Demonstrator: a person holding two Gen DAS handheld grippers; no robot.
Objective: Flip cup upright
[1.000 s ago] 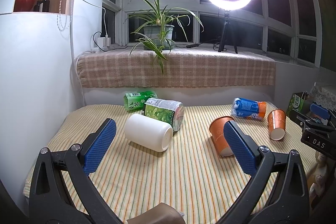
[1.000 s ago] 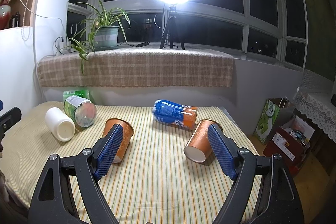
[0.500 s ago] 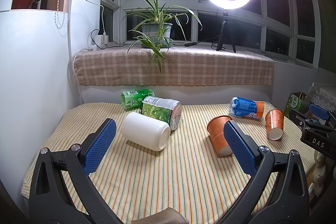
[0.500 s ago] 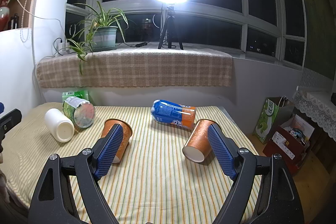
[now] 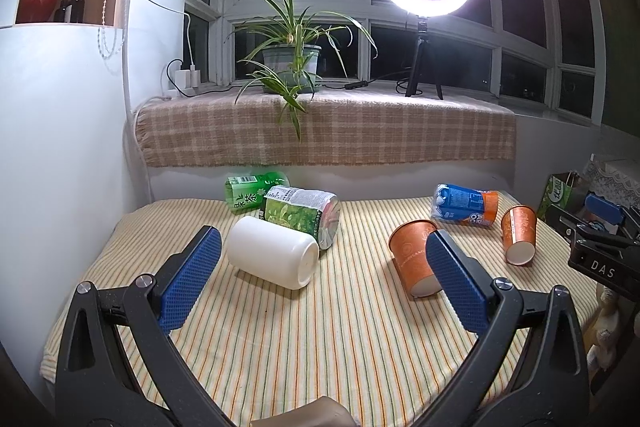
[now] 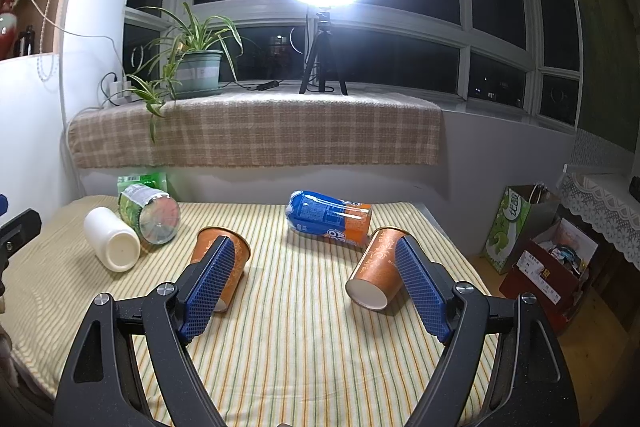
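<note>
My right gripper point(image 6: 316, 291) spread empty; orange cup point(image 6: 378, 273) on side just ahead-right, mouth toward me. Left gripper point(image 5: 320, 283) spread, farther off.

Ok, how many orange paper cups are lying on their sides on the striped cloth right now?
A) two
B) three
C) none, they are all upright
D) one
A: the right wrist view shows the left orange cup and the right orange cup, both tipped over.

surface: striped cloth table point(image 5: 320, 347) | on it: two orange cups point(image 6: 376, 273), white jar point(image 5: 274, 257), cans point(image 5: 302, 215)
</note>
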